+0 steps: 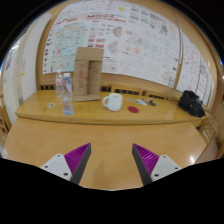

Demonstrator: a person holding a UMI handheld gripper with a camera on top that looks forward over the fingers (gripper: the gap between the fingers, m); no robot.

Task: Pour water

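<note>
We judge this a classroom or meeting room; a large printed chart [115,40] of many small panels covers the rear wall above a long wooden worktop [100,135]; on the worktop stand a water bottle [66,93], a brown paper bag [86,72] and a white mug [113,101]; a dark bag [191,101] lies at one end.

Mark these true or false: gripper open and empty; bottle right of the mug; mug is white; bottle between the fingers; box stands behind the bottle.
1. The gripper is open and empty. True.
2. The bottle is right of the mug. False: it stands left of it.
3. The mug is white. True.
4. The bottle is between the fingers. False: it stands well beyond them, on the table.
5. The box stands behind the bottle. True.
</note>
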